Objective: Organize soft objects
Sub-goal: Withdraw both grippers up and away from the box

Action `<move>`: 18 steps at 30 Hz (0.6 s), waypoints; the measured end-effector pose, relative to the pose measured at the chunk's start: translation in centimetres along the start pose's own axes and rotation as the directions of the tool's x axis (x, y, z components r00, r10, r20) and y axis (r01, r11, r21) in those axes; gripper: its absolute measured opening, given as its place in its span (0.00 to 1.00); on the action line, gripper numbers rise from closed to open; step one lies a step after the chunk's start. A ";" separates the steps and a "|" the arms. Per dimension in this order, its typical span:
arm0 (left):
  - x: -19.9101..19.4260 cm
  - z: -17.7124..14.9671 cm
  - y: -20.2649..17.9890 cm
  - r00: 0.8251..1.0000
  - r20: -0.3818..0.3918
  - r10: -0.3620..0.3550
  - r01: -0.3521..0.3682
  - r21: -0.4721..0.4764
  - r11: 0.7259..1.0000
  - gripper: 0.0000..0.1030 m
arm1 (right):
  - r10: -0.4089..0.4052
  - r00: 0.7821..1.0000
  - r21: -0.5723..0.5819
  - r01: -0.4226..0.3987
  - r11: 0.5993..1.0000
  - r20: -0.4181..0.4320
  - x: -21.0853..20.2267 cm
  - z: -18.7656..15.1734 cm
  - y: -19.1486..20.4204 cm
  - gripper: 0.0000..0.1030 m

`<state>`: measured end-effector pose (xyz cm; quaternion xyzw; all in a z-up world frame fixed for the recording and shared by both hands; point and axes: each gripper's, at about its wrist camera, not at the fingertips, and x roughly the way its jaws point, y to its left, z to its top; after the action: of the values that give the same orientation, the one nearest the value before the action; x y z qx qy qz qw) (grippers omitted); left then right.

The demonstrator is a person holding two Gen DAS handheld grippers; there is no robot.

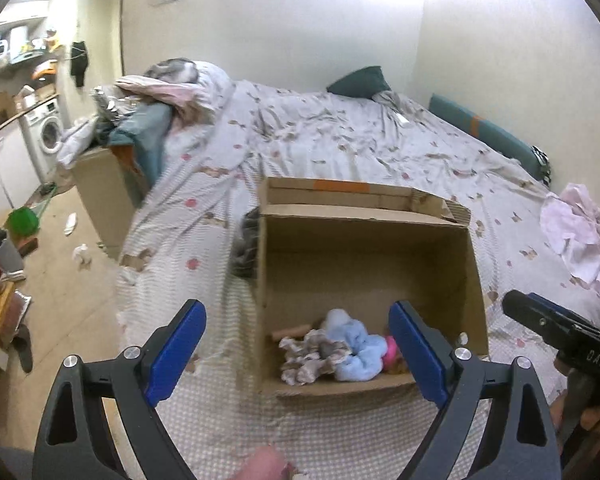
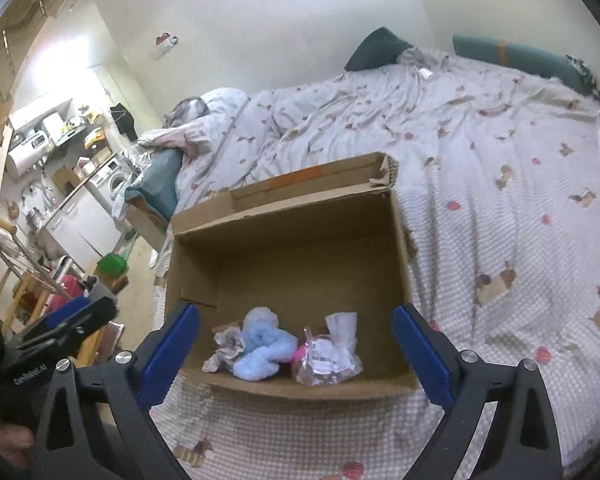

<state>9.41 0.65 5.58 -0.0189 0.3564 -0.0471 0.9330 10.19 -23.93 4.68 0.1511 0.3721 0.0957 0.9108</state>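
An open cardboard box [image 1: 364, 240] stands on the bed; it also shows in the right wrist view [image 2: 292, 240]. Inside at its near end lie a light blue fluffy toy [image 1: 352, 344] [image 2: 262, 350], a patterned cloth [image 1: 308, 354] [image 2: 226, 346], a pink item [image 1: 392, 346] [image 2: 300, 354] and a clear plastic bag [image 2: 328, 356]. My left gripper [image 1: 296, 332] is open and empty, just in front of the box. My right gripper [image 2: 296, 340] is open and empty above the box's near edge. Each gripper shows at the edge of the other's view [image 1: 556, 328] [image 2: 60, 328].
The bed [image 1: 340, 140] has a wrinkled patterned sheet, a dark green pillow [image 1: 360, 80], a teal bolster [image 1: 484, 132] and pink cloth [image 1: 576, 232] at the right. Piled bedding [image 1: 172, 92] lies at the far left. The floor [image 1: 68, 280] at left is cluttered.
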 end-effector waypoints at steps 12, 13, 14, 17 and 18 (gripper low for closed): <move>-2.7 -3.5 1.3 0.999 -0.010 0.046 -0.046 0.012 0.999 0.99 | -0.073 0.997 -0.033 0.074 0.997 0.017 -3.7 -4.2 1.3 1.00; -2.7 -3.5 1.2 0.999 -0.011 0.037 -0.037 0.012 0.999 0.99 | -0.081 0.996 -0.037 0.082 0.996 0.020 -3.9 -4.4 1.4 1.00; -2.8 -3.5 1.2 1.000 -0.015 0.020 -0.020 0.014 1.000 0.99 | -0.089 0.996 -0.041 0.090 0.995 0.024 -4.0 -4.5 1.5 1.00; -3.2 -4.1 1.2 1.000 -0.016 0.026 -0.026 0.012 1.000 0.99 | -0.109 0.994 -0.053 0.110 0.993 0.029 -4.5 -5.2 1.9 1.00; -3.2 -4.4 1.2 0.999 -0.020 0.029 -0.028 0.011 1.000 0.99 | -0.111 0.993 -0.054 0.112 0.992 0.029 -4.5 -5.4 1.9 1.00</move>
<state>4.20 2.20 4.36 -0.0085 0.3657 -0.0358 0.9300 3.10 -22.30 4.60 0.1060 0.3651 0.0530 0.9234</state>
